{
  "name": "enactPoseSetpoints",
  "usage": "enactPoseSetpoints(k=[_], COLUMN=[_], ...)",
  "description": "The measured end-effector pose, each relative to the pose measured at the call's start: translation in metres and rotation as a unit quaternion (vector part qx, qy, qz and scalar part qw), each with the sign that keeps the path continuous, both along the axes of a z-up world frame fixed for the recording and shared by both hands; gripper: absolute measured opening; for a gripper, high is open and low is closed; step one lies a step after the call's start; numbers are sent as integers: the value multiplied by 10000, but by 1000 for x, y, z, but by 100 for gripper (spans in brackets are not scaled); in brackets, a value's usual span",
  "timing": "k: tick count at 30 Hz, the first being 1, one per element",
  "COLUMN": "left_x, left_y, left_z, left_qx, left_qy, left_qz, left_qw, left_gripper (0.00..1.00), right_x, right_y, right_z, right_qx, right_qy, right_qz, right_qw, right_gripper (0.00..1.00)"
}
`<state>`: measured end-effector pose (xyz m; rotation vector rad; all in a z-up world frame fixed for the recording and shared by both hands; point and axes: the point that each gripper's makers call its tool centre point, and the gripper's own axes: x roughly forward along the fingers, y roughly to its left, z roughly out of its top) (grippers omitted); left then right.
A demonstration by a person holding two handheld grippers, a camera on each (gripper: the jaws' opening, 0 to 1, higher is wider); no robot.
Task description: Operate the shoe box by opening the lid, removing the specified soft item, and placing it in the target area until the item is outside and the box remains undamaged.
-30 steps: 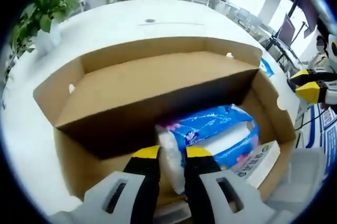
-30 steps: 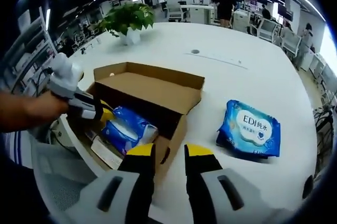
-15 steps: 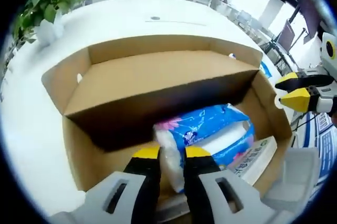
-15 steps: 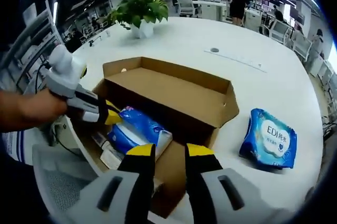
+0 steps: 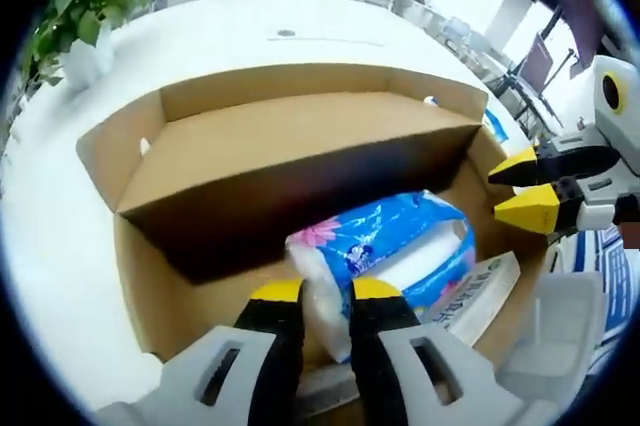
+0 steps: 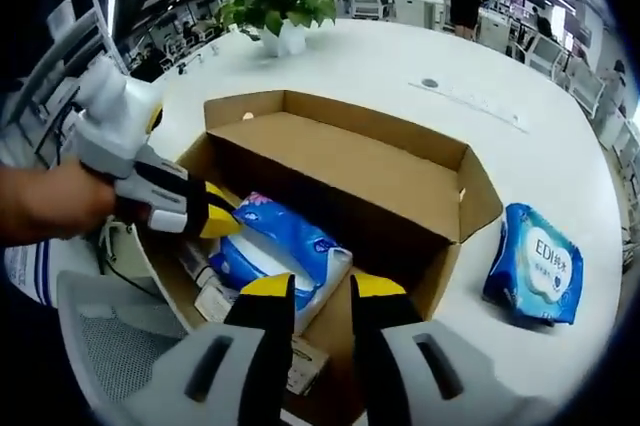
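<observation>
Open box, soft pack pinched

The left gripper [image 5: 325, 291] squeezes the blue tissue pack [image 5: 385, 246] inside the shoe box [image 5: 150, 286]. The right gripper [image 6: 324, 286] hangs with jaws slightly apart, holding nothing.

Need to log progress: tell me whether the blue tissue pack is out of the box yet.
Still in. The blue tissue pack lies inside the cardboard box, below its rim, with the left gripper shut on its near end.

Tissue pack [image 6: 275, 251] lies in the box [image 6: 400, 161]; wipes pack [image 6: 536, 266] beside it.
</observation>
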<state>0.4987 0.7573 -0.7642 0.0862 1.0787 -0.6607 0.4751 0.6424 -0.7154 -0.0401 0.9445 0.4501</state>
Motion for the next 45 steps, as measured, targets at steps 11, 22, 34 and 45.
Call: enactPoseSetpoints(k=[11, 22, 34, 45], left_x=[-4, -6, -8, -9], left_y=[0, -1, -1, -5], left_z=[0, -1, -3, -4], left_qx=[-29, -136, -240, -390], left_qy=[44, 96, 172, 306], left_qz=[-5, -8, 90, 93], left_qw=[10000, 9999, 9995, 9987], left_gripper=[12, 10, 6, 0], right_x=[3, 4, 4, 4], right_y=[4, 6, 11, 11], right_z=[-14, -39, -46, -52], right_qx=[-3, -150, -122, -191], right_qy=[105, 351, 499, 507], right_qz=[18, 68, 51, 69], right_qw=[9999, 9993, 9987, 9985], right_gripper=[20, 19, 5, 0])
